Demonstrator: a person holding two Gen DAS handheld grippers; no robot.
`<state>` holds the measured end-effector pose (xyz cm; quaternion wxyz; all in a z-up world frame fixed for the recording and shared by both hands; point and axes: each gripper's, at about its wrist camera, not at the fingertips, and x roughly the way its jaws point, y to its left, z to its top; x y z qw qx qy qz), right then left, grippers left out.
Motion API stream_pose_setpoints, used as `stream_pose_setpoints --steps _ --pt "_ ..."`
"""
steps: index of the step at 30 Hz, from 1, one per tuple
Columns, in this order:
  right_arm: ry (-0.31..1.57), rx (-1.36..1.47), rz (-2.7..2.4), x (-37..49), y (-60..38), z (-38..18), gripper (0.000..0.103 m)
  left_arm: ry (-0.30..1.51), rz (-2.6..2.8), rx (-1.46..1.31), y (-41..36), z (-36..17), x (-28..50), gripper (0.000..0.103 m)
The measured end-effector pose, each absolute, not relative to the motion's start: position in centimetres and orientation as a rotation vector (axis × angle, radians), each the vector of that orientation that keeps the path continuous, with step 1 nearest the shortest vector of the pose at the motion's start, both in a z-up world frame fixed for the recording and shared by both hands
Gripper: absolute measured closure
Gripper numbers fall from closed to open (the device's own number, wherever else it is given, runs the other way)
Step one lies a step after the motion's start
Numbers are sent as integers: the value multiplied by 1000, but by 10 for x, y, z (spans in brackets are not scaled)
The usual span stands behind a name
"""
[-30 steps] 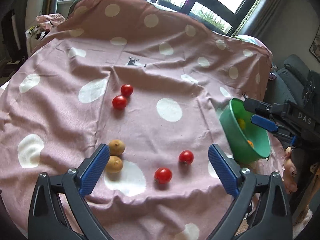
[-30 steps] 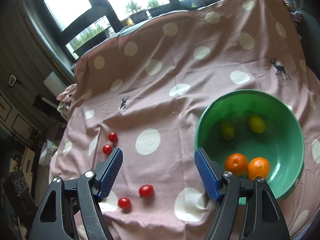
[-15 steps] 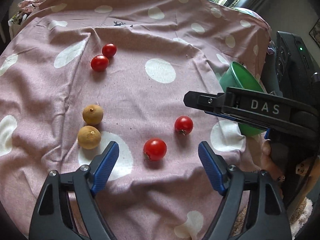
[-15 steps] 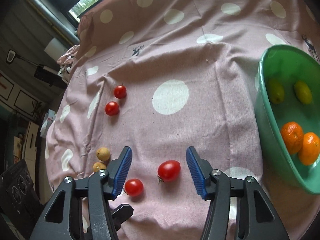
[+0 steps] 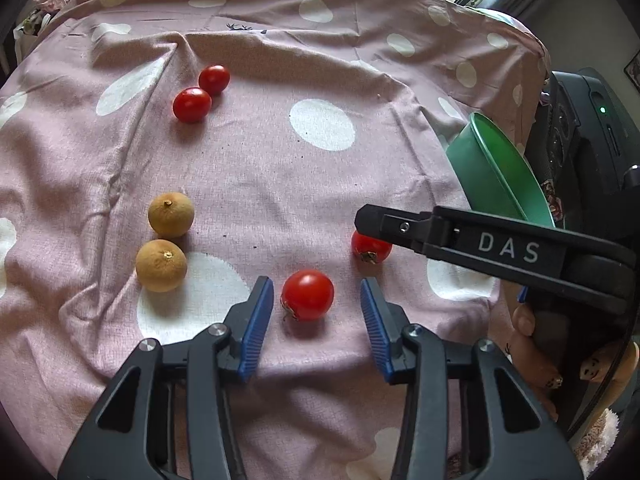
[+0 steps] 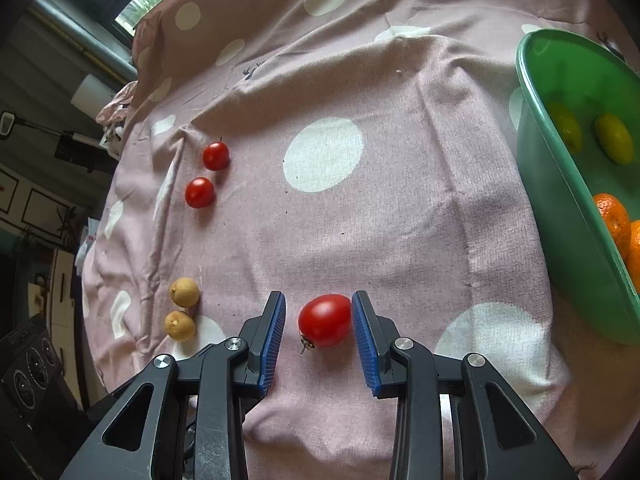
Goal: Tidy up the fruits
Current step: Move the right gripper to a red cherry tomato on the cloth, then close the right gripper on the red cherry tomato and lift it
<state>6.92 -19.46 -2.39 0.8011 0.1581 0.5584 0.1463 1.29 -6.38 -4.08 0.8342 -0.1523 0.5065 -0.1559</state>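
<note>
On the pink dotted cloth a red tomato lies between the blue pads of my left gripper. The jaws are closing, with a gap on both sides. A second tomato sits inside my right gripper, whose jaws are also closing. Its right pad is against the fruit and the left pad stands just off it. In the left wrist view that tomato peeks from under the right gripper's black finger. The green bowl at the right holds two oranges and two yellow-green fruits.
Two more tomatoes lie at the far left and two brown longans at the near left. The bowl stands near the cloth's right edge, with a dark device beyond it. A hand grips the right tool.
Both grippers have sunk toward the cloth and narrowed their jaws, each around one tomato. The right gripper has come into the left wrist view, over the second tomato.
</note>
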Motion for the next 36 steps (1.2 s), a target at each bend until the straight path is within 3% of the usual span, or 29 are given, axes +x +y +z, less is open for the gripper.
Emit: stream_pose_setpoints --steps 8,9,15,36 --pt "1225 295 294 72 -186 -33 68 1092 -323 -301 -69 -47 18 62" --pt "1227 284 289 72 -185 -34 72 1096 -320 -296 -70 -48 19 64" --pt "1207 235 278 71 -179 -32 72 1096 -312 -300 -69 -51 23 77" --pt "1132 292 252 69 -196 -14 72 1000 -305 -281 -75 -28 11 76"
